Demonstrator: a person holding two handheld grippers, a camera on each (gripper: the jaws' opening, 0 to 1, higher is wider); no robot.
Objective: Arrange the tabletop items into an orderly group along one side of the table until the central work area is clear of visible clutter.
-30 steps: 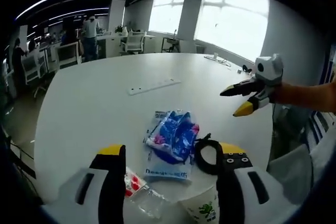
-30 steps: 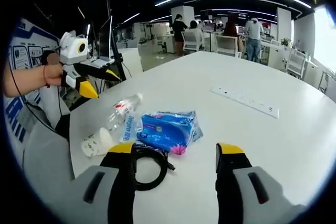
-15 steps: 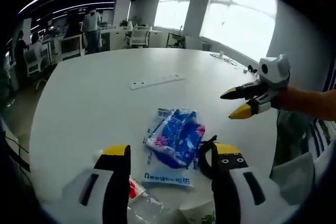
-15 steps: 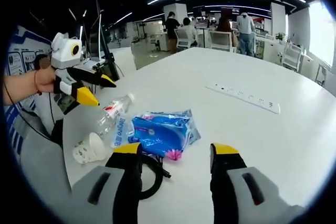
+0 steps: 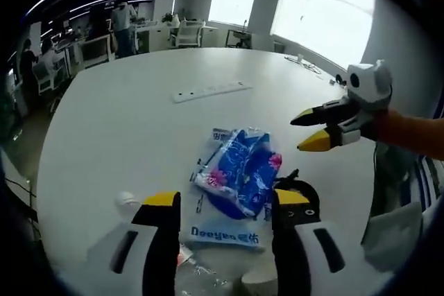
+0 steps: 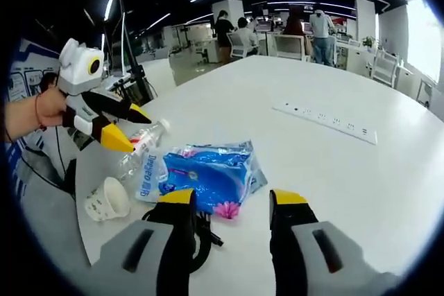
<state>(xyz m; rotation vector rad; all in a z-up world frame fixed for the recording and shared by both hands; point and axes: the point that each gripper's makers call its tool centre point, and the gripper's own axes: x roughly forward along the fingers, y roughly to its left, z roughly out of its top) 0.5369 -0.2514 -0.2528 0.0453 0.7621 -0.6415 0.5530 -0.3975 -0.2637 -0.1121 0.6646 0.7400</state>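
A blue plastic packet (image 5: 239,175) lies on the white table (image 5: 118,136), overlapping a white printed pack (image 5: 223,234). Just ahead of my left gripper (image 5: 226,202), which stands open, are the packet and a black cable coil (image 5: 297,186). A clear bottle (image 5: 198,272) lies between the jaws at the bottom. My right gripper (image 5: 300,134) hovers open to the right. In the right gripper view, the blue packet (image 6: 208,175), bottle (image 6: 142,152), paper cup (image 6: 107,200) and cable (image 6: 202,237) lie before my open right gripper (image 6: 231,199). My left gripper (image 6: 137,134) hangs open over the bottle.
A white power strip (image 5: 211,90) lies further out on the table, also seen as the power strip (image 6: 326,121) in the right gripper view. Beyond the table's far edge stand office desks, chairs (image 6: 288,45) and several people. A person's sleeve holds each gripper.
Both views have drawn in closer to the packet. In the right gripper view the left gripper has come nearer, now over the bottle. The items on the table have not moved.
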